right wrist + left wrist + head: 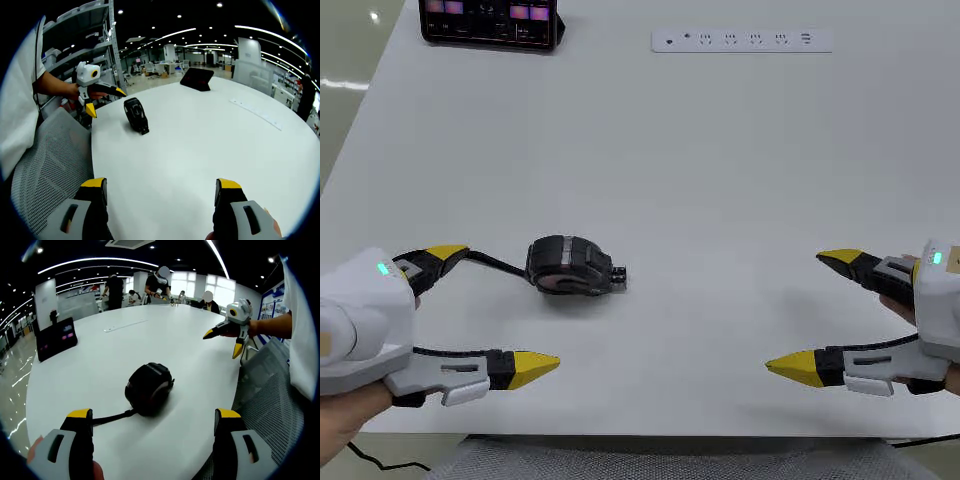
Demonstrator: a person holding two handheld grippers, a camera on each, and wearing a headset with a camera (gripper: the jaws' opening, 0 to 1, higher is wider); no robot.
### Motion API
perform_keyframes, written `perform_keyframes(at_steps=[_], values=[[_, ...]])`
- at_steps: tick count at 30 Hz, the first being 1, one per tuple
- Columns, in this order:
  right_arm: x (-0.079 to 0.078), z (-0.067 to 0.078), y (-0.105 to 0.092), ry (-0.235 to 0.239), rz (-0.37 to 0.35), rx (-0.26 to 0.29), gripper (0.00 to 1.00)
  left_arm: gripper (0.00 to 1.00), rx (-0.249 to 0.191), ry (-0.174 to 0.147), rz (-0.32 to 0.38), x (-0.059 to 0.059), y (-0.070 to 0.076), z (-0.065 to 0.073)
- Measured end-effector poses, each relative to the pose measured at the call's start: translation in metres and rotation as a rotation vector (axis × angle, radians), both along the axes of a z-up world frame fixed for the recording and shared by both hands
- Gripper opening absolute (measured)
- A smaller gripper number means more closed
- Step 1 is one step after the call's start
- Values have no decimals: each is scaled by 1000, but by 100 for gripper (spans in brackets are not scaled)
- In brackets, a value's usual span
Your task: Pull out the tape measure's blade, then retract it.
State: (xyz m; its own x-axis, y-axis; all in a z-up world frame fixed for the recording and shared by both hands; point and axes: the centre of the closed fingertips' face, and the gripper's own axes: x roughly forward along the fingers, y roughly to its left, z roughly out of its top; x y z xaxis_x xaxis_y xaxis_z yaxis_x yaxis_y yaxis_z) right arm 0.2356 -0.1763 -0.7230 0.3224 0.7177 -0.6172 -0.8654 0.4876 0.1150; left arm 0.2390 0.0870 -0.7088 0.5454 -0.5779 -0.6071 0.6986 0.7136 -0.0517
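Note:
A black tape measure point(570, 266) lies on the white table point(700, 160), with a black wrist strap trailing to its left and its blade tip at its right end. The blade is fully inside. My left gripper point(503, 310) stands open at the left, its far fingertip close to the strap. In the left gripper view the tape measure point(148, 387) lies just ahead of the open left gripper point(155, 417). My right gripper point(818, 312) is open at the right, well apart from the tape. In the right gripper view the tape measure point(135, 114) is far off at the left.
A dark tablet point(490, 22) stands at the back left. A white power strip point(741, 41) lies at the back. A grey mesh chair point(50, 160) sits at the table's near edge. Several people are at the far end of the room point(160, 282).

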Motion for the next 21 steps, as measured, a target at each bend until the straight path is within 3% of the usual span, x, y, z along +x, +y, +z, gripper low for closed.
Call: perform_keyframes(at_steps=[7,9,10,12,13,15,21], values=[[-2,0,-1,-2,6,-8,91,99,1,-9,-4,1,0,2],[-2,0,-2,-2,6,-10,91,99,7,4,-16,-3,-2,1],[-2,0,-2,-1,5,-10,92,99,23,-19,-8,0,0,1],[-2,0,-2,1,5,-9,92,99,8,4,-4,-2,0,0],[-2,0,-2,1,5,-8,92,99,7,-6,4,0,0,1],[-2,-1,-2,2,5,-8,92,99,1,13,-8,-4,-1,0],[-4,-2,-4,10,7,-12,92,99,12,6,-5,-4,0,-1]])
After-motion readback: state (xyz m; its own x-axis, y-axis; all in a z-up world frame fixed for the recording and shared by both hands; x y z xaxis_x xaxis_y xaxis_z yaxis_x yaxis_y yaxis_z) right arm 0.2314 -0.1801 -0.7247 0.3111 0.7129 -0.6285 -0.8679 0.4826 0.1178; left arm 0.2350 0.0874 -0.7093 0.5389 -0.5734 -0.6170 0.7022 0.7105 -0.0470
